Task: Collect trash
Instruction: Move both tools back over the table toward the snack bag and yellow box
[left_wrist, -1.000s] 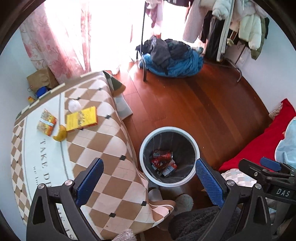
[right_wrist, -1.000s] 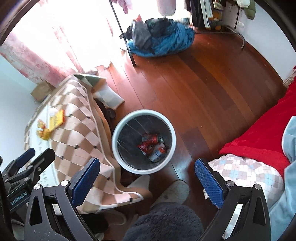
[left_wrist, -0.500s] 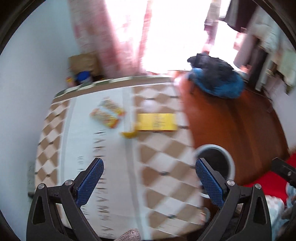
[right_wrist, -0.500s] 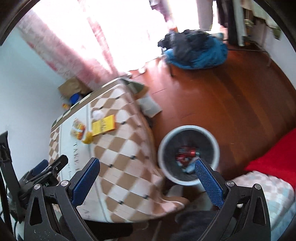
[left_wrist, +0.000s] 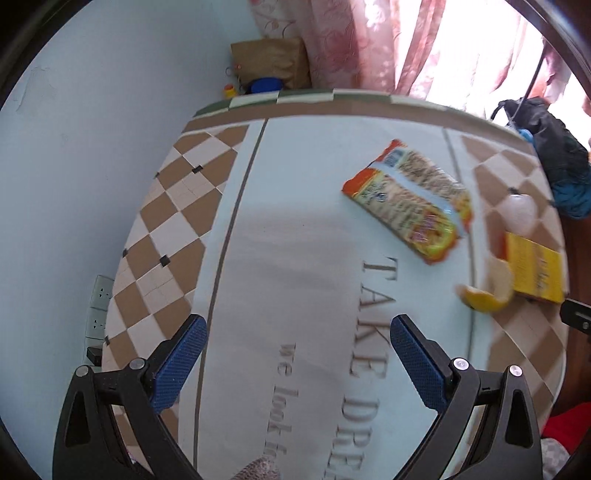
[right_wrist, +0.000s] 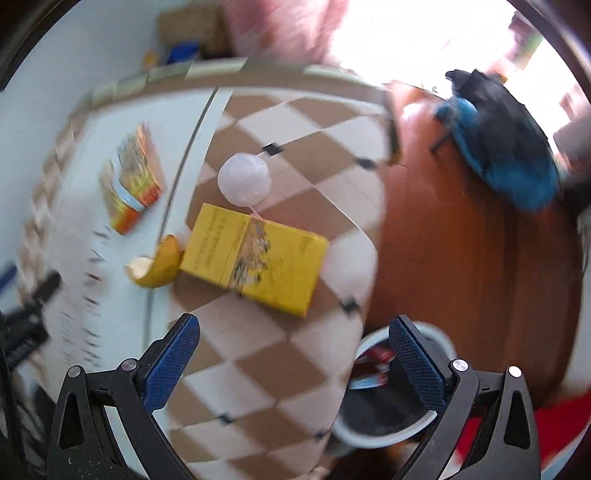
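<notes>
Both grippers, left and right, have swung from the bin to the table, jaws wide and empty; the wrapper, peel, box and ball lie ahead, uncollected.

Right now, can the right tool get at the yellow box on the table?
Probably yes. The right tool is open and empty, and the yellow box lies flat ahead with its top uncovered; only the peel touches one end.

One wrapper, one box (yellow)
</notes>
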